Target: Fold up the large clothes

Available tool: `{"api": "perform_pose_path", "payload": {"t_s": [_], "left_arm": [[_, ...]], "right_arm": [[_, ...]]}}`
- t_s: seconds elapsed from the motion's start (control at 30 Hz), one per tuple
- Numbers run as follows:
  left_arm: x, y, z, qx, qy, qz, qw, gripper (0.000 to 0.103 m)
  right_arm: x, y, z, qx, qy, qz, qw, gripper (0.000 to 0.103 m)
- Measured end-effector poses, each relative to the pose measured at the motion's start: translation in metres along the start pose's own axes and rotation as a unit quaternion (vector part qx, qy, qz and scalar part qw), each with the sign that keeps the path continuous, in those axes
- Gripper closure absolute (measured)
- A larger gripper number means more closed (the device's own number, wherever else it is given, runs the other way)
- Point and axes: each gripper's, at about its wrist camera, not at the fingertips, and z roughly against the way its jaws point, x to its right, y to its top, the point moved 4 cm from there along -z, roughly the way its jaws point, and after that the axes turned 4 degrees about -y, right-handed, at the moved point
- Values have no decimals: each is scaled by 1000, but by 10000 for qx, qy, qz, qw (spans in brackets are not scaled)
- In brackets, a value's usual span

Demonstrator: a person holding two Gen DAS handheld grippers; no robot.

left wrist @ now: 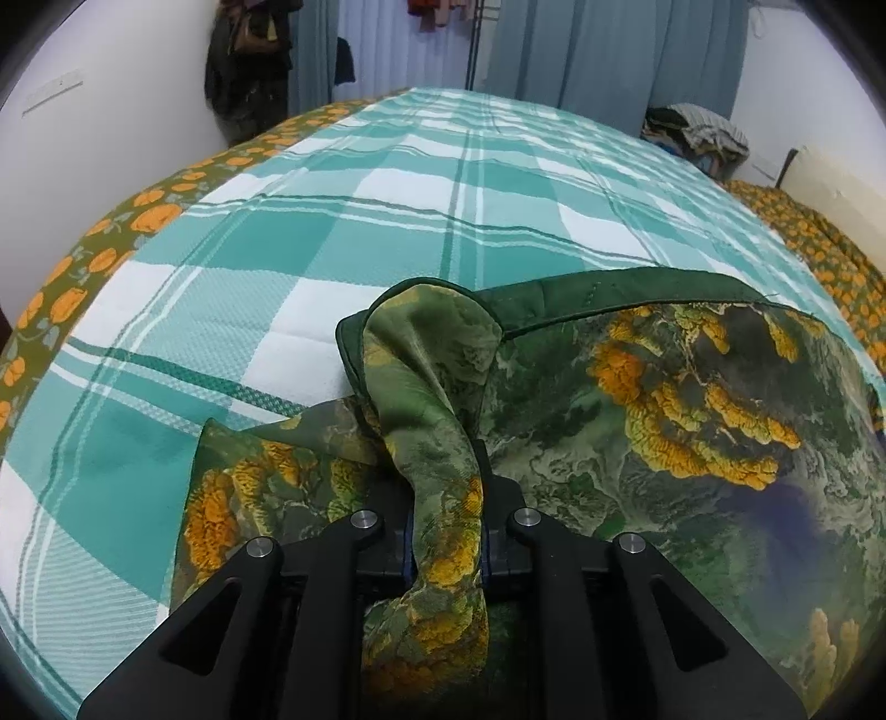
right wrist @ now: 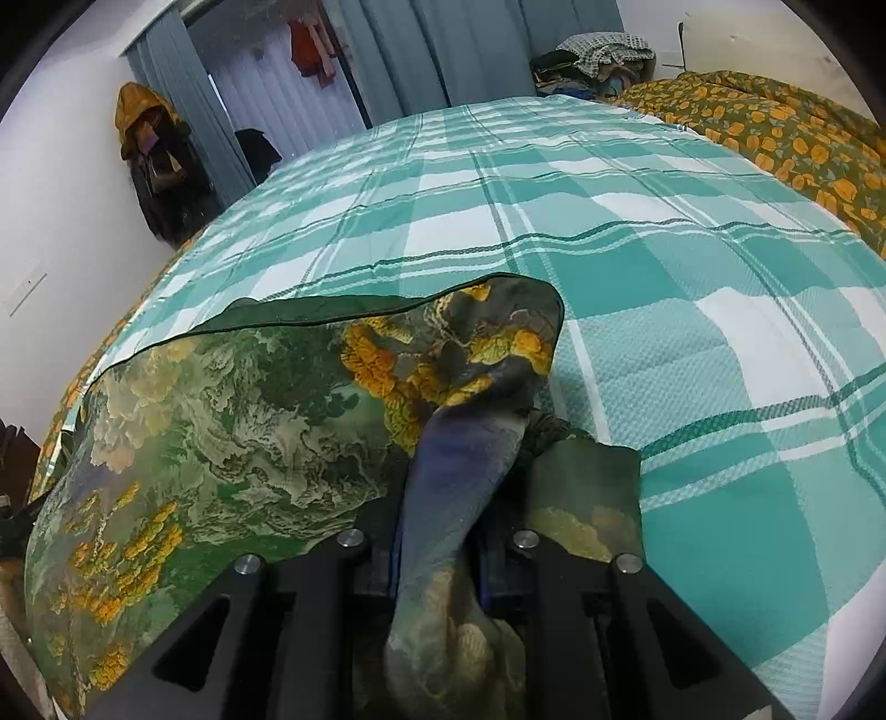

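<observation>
A large green garment with orange and yellow floral print (left wrist: 664, 421) lies on the teal and white plaid bed cover (left wrist: 387, 221). My left gripper (left wrist: 446, 531) is shut on a bunched corner of it, the cloth rising in a loop over the jaws. In the right wrist view the same garment (right wrist: 232, 399) spreads to the left, and my right gripper (right wrist: 437, 543) is shut on another bunched corner, bluish there. The fabric hangs stretched between the two grippers just above the bed. The fingertips are hidden by cloth.
The plaid cover (right wrist: 664, 249) lies over an orange-flowered bedsheet (right wrist: 786, 133). A pile of clothes (right wrist: 598, 55) sits at the far end of the bed. Dark coats (right wrist: 155, 166) hang on the left wall. Blue curtains (left wrist: 609, 50) hang behind.
</observation>
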Motion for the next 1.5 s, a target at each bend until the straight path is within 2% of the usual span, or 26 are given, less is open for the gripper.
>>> {"api": "perform_pose_path", "payload": {"t_s": [0.17, 0.67, 0.77, 0.87, 0.93, 1.0, 1.1, 1.2, 1.27, 1.33, 1.37, 1.4, 1.47, 1.5], "left_arm": [[-2, 0, -1, 22, -95, 76, 9999, 88], [-2, 0, 0, -24, -41, 64, 10000, 84], [-1, 2, 4, -84, 4, 23, 10000, 84], [0, 3, 11, -203, 72, 0, 9998, 75], [-1, 1, 21, -207, 135, 12, 9997, 62], [-3, -2, 33, -198, 154, 66, 9997, 43], [-4, -13, 59, -177, 83, 120, 9997, 33], [-3, -23, 82, -139, 47, 128, 9998, 30], [0, -29, 97, -134, 45, 147, 9998, 30], [6, -33, 109, -134, 82, 153, 9998, 30], [9, -34, 113, -136, 94, 134, 9998, 29], [17, -35, 119, -152, 66, 75, 9998, 29], [32, -36, 128, -182, -38, -57, 9998, 29], [42, -36, 132, -197, -135, -158, 9996, 29]], "right_arm": [[2, 0, -2, 44, 124, -93, 9999, 85], [8, 1, -1, 96, 288, -206, 9993, 85], [12, 3, 4, 72, 447, -355, 9983, 82], [20, 8, 16, -65, 648, -546, 9964, 76], [28, 11, 33, -12, 599, -660, 9960, 61], [34, 11, 55, 158, 460, -616, 9969, 56], [32, 4, 96, 422, 322, -362, 9979, 56], [16, -6, 135, 672, 535, 0, 9963, 56], [-1, -18, 157, 797, 845, 254, 9929, 56], [-17, -36, 161, 630, 1369, 293, 9881, 56], [-19, -44, 157, 509, 1442, 284, 9878, 56], [-18, -56, 144, 298, 1298, 308, 9906, 56], [-5, -74, 119, -44, 614, 227, 9978, 59], [4, -80, 113, -70, 562, 33, 9984, 62]]}}
